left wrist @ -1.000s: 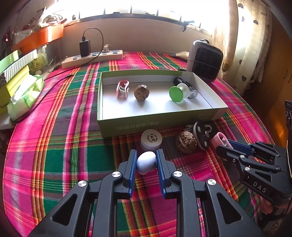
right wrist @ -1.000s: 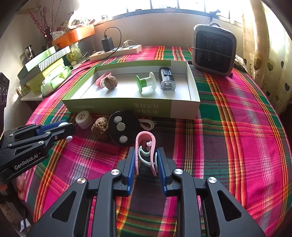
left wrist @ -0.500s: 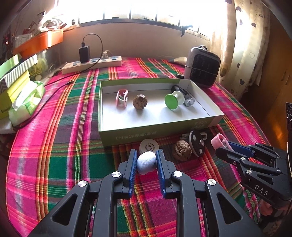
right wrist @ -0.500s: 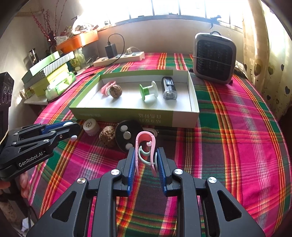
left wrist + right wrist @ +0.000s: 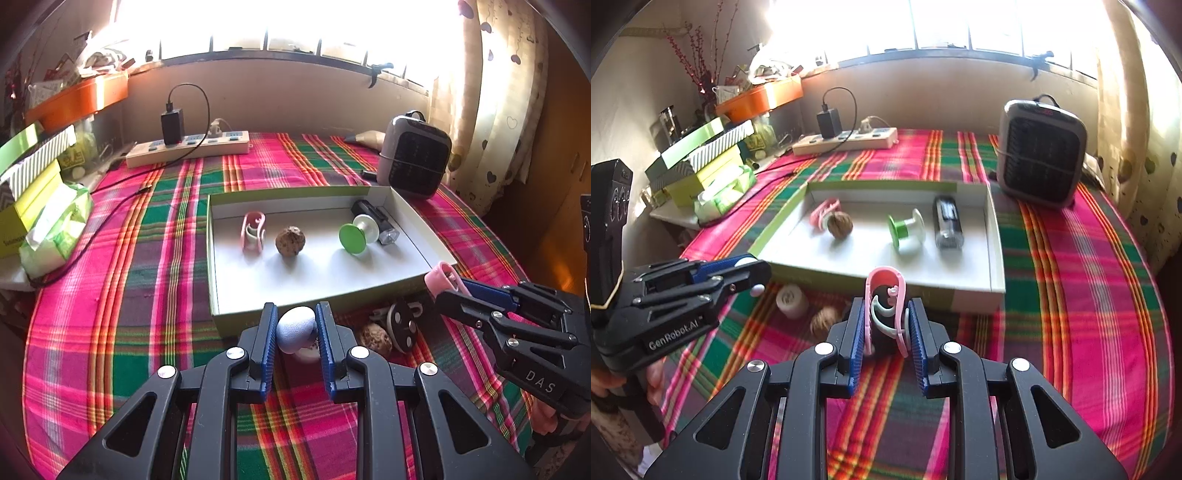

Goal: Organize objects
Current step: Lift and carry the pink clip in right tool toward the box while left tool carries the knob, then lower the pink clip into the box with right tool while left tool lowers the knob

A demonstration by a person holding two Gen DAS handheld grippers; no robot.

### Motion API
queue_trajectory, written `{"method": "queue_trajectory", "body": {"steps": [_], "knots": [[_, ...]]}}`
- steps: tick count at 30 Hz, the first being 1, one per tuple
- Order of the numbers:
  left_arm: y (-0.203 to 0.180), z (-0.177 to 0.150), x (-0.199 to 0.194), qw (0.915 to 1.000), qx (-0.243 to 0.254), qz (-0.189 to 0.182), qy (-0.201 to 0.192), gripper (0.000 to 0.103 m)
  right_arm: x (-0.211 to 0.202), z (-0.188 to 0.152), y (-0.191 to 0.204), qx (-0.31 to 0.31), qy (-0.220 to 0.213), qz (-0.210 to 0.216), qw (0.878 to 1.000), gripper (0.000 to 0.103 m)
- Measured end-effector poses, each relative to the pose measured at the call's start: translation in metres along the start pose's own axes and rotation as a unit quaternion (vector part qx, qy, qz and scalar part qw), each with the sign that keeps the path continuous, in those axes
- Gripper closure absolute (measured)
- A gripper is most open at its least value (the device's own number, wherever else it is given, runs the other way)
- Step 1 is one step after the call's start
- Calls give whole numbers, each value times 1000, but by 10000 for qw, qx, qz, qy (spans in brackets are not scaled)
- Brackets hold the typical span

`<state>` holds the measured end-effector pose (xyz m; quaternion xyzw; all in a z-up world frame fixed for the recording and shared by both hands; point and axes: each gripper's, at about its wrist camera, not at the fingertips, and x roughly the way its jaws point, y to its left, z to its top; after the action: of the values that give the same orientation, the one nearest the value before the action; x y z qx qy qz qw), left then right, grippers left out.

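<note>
My left gripper (image 5: 295,328) is shut on a pale blue-white egg-shaped object (image 5: 295,326), held above the cloth just before the near wall of the green box (image 5: 236,325). My right gripper (image 5: 885,325) is shut on a pink clip (image 5: 884,295) and holds it above the cloth near the box's front wall (image 5: 975,295). The box holds another pink clip (image 5: 253,230), a walnut (image 5: 290,240), a green spool (image 5: 356,236) and a small black device (image 5: 373,216). On the cloth in front lie a white round cap (image 5: 790,300), a walnut (image 5: 375,338) and a black disc (image 5: 402,325).
A power strip with charger (image 5: 188,147) and cable lie at the back. A small grey heater (image 5: 415,155) stands back right. Stacked boxes and a tissue pack (image 5: 55,232) sit at the left edge. A curtain hangs on the right.
Both grippers have risen and moved toward the box, each carrying its object. The items left on the cloth now lie lower in view, under the fingers.
</note>
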<state>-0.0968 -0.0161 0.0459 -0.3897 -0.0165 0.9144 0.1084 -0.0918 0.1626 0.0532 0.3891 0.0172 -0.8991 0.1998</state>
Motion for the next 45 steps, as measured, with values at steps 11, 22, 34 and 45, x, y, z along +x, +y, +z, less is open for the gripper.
{"method": "queue_trajectory", "body": {"steps": [11, 22, 34, 45], "knots": [[6, 22, 11, 10000, -42, 24, -39, 83, 18, 35, 5, -123, 60, 228, 9996, 79], [18, 35, 33, 9998, -158, 50, 85, 83, 54, 69, 7, -159, 298, 359, 9988, 79], [28, 39, 60, 9992, -230, 104, 304, 83, 101, 93, 4, -66, 663, 310, 9973, 79], [28, 42, 74, 9990, -140, 160, 382, 83, 133, 100, 2, -107, 915, 263, 9954, 79]]}}
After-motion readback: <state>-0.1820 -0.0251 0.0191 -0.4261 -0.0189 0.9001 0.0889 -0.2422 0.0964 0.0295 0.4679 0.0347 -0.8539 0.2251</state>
